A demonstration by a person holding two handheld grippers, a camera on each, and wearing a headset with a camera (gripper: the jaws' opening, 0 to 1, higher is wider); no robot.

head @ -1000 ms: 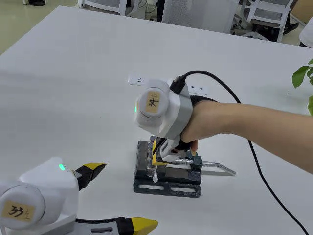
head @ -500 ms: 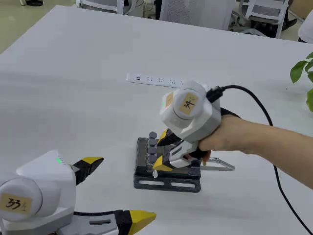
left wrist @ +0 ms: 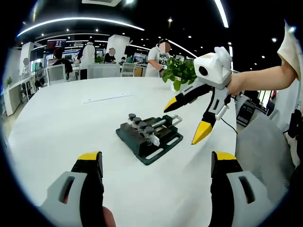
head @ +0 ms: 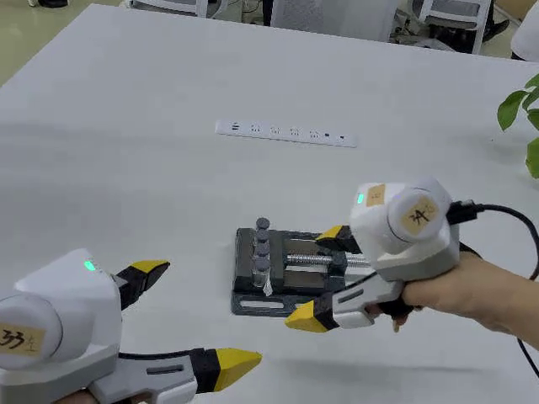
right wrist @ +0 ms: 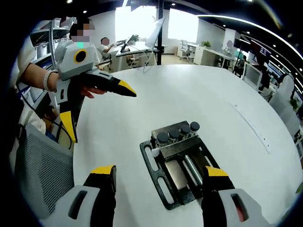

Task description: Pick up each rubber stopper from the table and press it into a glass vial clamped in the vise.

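Note:
A black vise stands mid-table and clamps a row of several glass vials, each capped with a grey rubber stopper. My right gripper is open and empty, with its yellow-tipped jaws spread just right of the vise. It also appears in the left gripper view. My left gripper is open and empty at the near left, well short of the vise. In the right gripper view the vise lies between the jaws, with the vials at its far end.
A white power strip lies on the table beyond the vise. A green plant is at the right edge. A black cable trails from the right gripper. Chairs stand past the table's far edge.
My right gripper has pulled back from over the vise, to the right and toward me, uncovering the stoppered vials. The left gripper has barely moved.

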